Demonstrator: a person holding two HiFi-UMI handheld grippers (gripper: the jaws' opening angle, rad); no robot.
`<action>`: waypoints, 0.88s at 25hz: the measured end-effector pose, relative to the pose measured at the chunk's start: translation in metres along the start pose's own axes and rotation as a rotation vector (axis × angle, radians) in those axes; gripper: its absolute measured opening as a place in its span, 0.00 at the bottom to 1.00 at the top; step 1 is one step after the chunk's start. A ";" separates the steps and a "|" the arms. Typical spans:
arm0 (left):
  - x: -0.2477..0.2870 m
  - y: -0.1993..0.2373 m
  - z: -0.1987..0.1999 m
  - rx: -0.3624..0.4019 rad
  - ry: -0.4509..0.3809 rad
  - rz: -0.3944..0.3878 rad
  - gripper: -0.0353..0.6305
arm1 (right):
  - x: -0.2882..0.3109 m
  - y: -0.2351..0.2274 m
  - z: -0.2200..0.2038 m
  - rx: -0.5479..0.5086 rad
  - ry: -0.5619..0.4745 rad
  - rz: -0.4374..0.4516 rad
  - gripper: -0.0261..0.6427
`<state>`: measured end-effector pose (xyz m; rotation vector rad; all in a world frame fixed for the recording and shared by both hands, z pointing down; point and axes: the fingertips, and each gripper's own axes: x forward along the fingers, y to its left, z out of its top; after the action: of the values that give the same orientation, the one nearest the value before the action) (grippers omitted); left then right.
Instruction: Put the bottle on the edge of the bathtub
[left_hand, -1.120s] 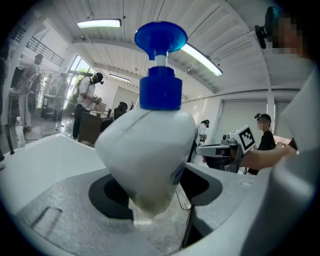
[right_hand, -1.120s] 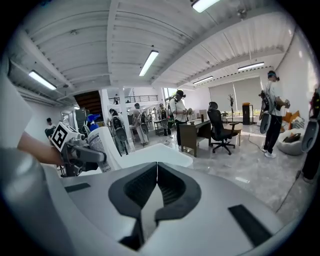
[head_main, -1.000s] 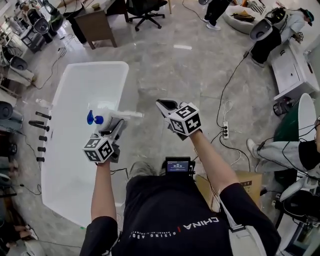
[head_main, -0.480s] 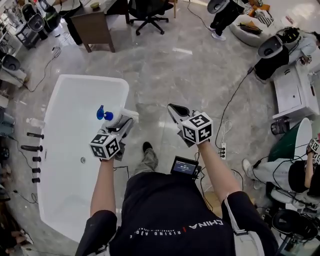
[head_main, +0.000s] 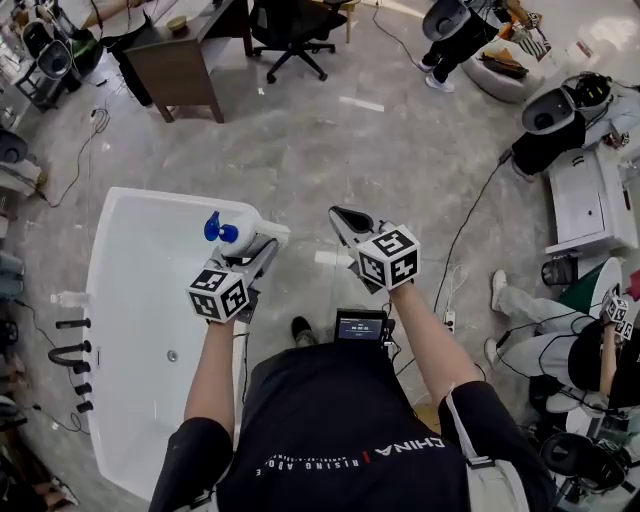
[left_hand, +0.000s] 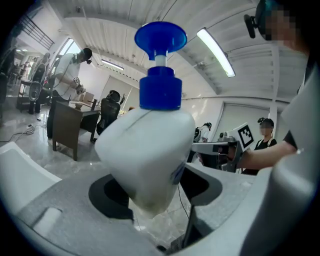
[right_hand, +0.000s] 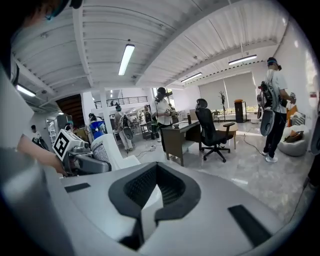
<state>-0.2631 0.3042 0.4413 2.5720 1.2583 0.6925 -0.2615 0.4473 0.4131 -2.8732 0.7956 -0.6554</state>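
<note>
Our left claw (head_main: 258, 250) is clamped on the bottle (head_main: 245, 232), held tilted over the tub's (head_main: 130, 280) right rim. Our right claw (head_main: 345, 222) is closed and empty. We grip the bottle low, so if we set it crooked on that narrow rim it could topple into the tub or onto the floor (head_main: 330, 130).

The bathtub (head_main: 140, 270) stands on the floor (head_main: 400, 150) at the left and runs lengthwise away from the person. The bottle (head_main: 248, 232) sits between the jaws of the left gripper (head_main: 258, 252), above the bathtub's right rim near its far corner. The right gripper (head_main: 345, 220) hangs over the floor right of the bathtub, beside the bottle but apart from it. Taps (head_main: 68, 352) line the bathtub's left side. Beyond its far end stand a desk (head_main: 180, 55) and, right of that, a chair (head_main: 290, 20).
</note>
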 end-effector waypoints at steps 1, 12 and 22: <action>0.007 0.009 0.006 -0.001 0.000 0.006 0.49 | 0.011 -0.007 0.005 0.002 0.002 0.007 0.06; 0.113 0.116 0.086 -0.059 -0.082 0.216 0.49 | 0.159 -0.109 0.092 -0.177 0.027 0.208 0.06; 0.184 0.198 0.180 -0.137 -0.215 0.436 0.49 | 0.275 -0.192 0.162 -0.337 0.065 0.412 0.06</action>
<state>0.0599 0.3315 0.4167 2.7356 0.5693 0.5288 0.1105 0.4679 0.4086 -2.8264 1.5860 -0.6113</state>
